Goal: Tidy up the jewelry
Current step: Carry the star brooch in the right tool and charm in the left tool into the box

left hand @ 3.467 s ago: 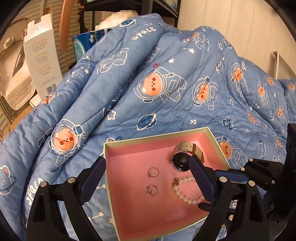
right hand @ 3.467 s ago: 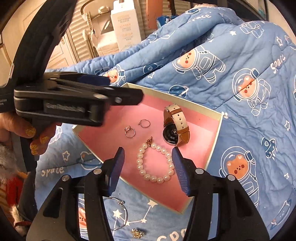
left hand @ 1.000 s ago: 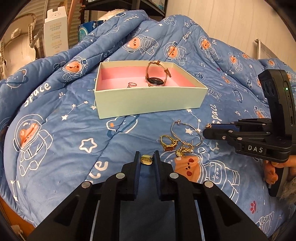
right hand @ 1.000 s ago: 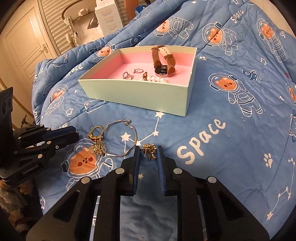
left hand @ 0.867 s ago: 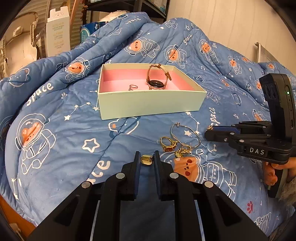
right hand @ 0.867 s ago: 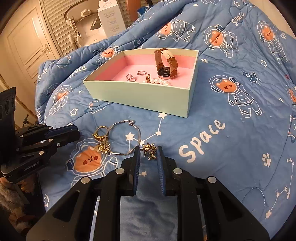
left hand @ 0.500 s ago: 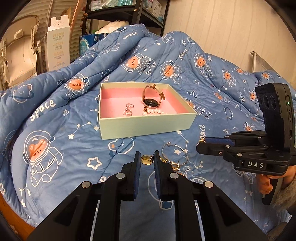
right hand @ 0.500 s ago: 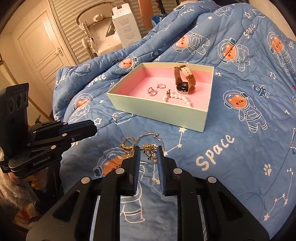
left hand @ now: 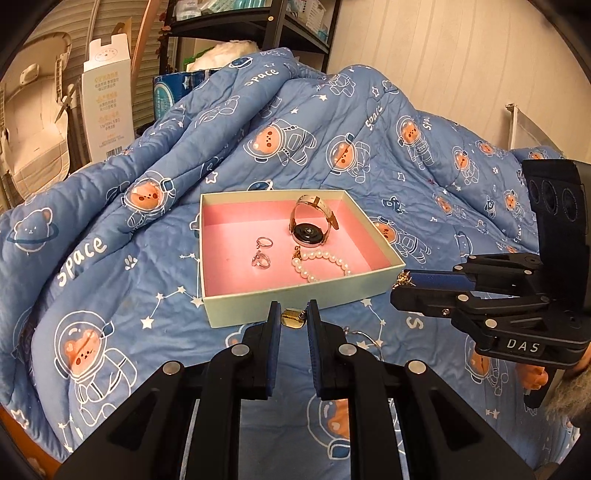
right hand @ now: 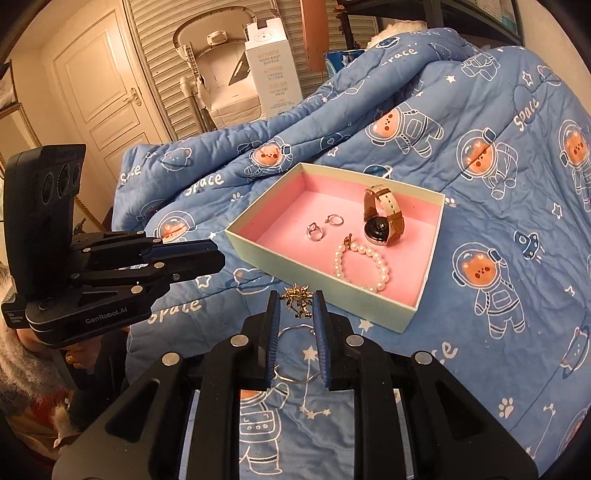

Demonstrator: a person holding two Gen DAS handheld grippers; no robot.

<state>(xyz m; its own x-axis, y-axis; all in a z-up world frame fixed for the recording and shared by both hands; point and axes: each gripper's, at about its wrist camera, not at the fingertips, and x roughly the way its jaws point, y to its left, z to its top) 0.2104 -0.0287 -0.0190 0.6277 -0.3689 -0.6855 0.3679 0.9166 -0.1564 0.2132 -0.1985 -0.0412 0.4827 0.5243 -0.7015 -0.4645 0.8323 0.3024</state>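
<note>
A pale green box with a pink lining (left hand: 384, 251) (right hand: 273, 199) lies on the blue quilt. It holds a watch (left hand: 312, 229) (right hand: 382, 221), a pearl bracelet (left hand: 321, 264) (right hand: 364, 266) and two small rings (left hand: 261, 253) (right hand: 321, 226). My left gripper (left hand: 292, 317) is shut on a small gold piece (left hand: 291, 318), held above the quilt just in front of the box. My right gripper (right hand: 297, 299) is shut on a spiky gold charm (right hand: 297, 295), also raised near the box's front edge. A thin hoop (right hand: 295, 350) lies on the quilt beneath it.
The quilt (left hand: 110, 258) rises in a mound behind the box. A white carton (left hand: 107, 103) (right hand: 273, 70), a folded cream seat (right hand: 221, 70) and black shelves (left hand: 236, 26) stand behind the bed. A person's fingers (left hand: 535, 376) hold the right gripper's handle.
Both grippers have risen off the quilt with their gold pieces and come nearer the box. The hoop and the other gold pieces stay on the quilt below.
</note>
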